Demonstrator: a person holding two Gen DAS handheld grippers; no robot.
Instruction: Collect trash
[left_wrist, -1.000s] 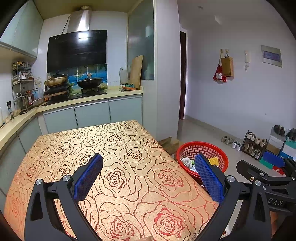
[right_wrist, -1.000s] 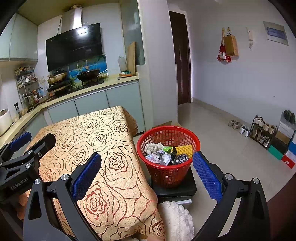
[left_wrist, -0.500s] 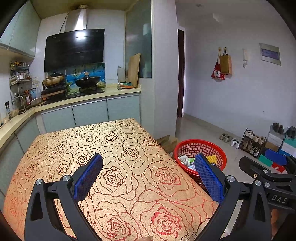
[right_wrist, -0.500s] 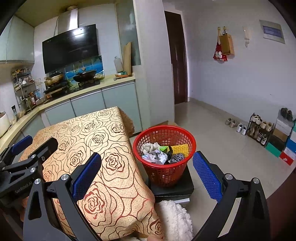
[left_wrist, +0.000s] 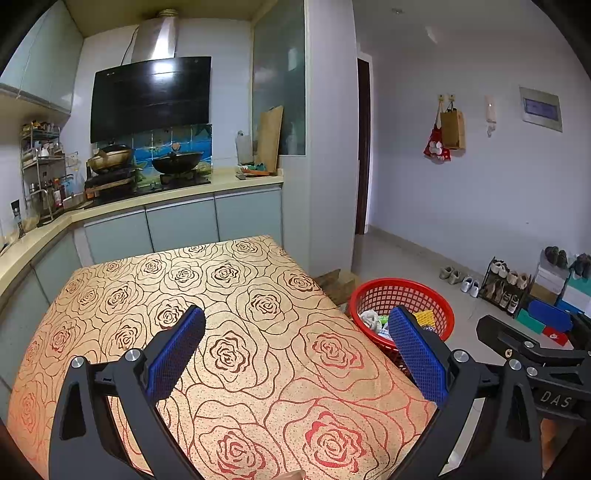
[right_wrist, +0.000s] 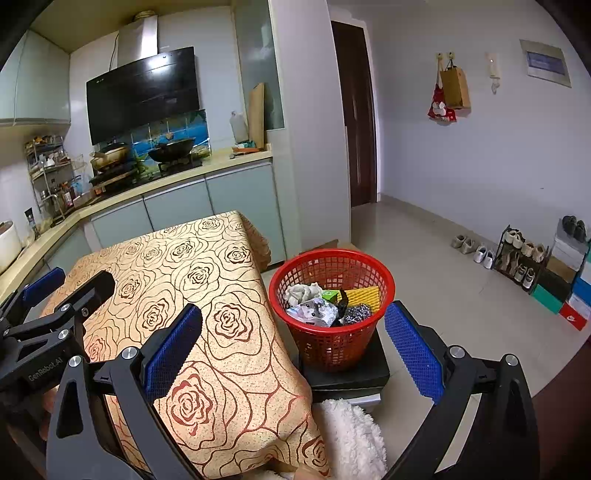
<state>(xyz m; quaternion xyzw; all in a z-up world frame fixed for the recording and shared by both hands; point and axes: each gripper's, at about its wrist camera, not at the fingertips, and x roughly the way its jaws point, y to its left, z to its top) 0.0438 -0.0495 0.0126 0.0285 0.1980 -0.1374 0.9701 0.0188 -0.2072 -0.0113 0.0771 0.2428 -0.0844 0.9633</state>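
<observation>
A red mesh basket (right_wrist: 332, 332) stands on a dark block right of the table. It holds trash: a crumpled white wrapper (right_wrist: 312, 312), a yellow sponge (right_wrist: 364, 295), a green box and a steel scourer. The basket also shows in the left wrist view (left_wrist: 400, 293). My left gripper (left_wrist: 295, 354) is open and empty above the table's near part. My right gripper (right_wrist: 291, 343) is open and empty near the table's right corner, in front of the basket. Each gripper shows at the edge of the other's view.
The table carries a gold cloth with red roses (left_wrist: 229, 314). A kitchen counter with stove and wok (left_wrist: 177, 162) runs behind it. A shoe rack (right_wrist: 524, 258) and coloured boxes line the right wall. A white fluffy seat (right_wrist: 351, 435) sits below the right gripper.
Both grippers have drawn back and risen a little, so the table and basket look slightly farther. Both stay open and empty.
</observation>
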